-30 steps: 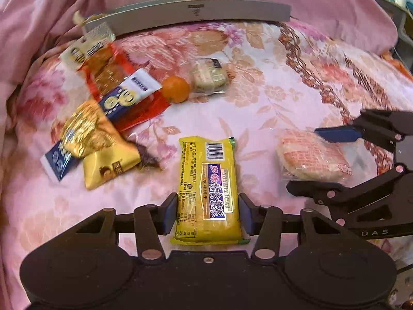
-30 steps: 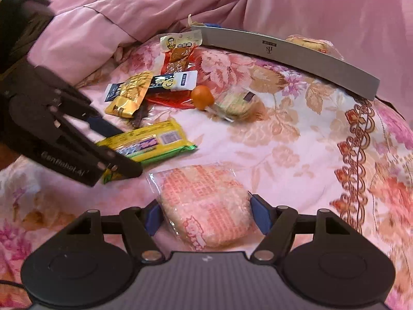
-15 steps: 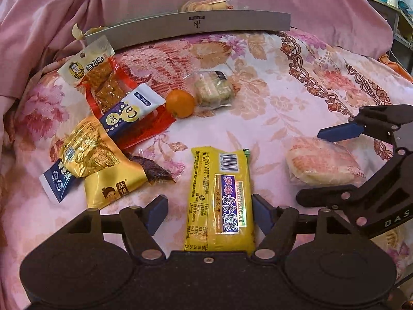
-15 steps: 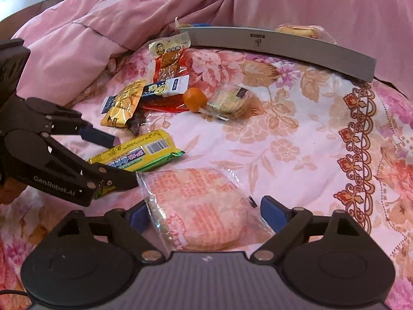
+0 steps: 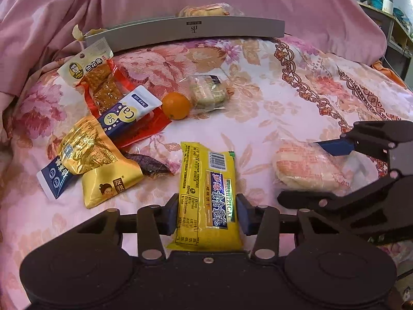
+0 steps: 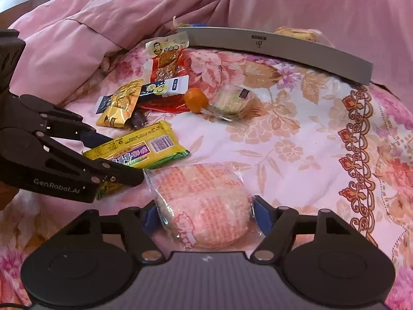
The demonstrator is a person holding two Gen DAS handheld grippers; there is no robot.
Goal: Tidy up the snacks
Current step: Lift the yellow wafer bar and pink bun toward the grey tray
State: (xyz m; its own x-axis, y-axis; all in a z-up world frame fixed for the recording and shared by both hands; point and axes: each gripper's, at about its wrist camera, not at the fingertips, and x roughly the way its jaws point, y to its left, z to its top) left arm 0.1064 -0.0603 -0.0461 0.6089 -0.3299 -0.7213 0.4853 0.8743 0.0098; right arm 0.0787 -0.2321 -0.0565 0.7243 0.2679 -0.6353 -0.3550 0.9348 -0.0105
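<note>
My left gripper (image 5: 207, 213) is shut on a yellow biscuit packet (image 5: 207, 193), its pads pressing both long sides; the packet also shows in the right wrist view (image 6: 136, 152). My right gripper (image 6: 202, 213) is shut on a clear-wrapped pink rice cracker (image 6: 204, 204), which lies to the right in the left wrist view (image 5: 307, 168). Both packs rest low on the floral quilt. A grey tray (image 5: 185, 32) stands at the back with a wrapped pastry behind its wall.
A pile of snack packets (image 5: 103, 129) lies at left: tofu strips, a Ca tube, golden pouches. An orange (image 5: 176, 105) and a wrapped green cake (image 5: 207, 93) lie mid-quilt. Pink bedding (image 6: 77, 38) rises behind and to the left.
Both grippers were shut on their packs a second ago, opened half a second ago, and have closed on them again. Both have pulled back slightly from the tray.
</note>
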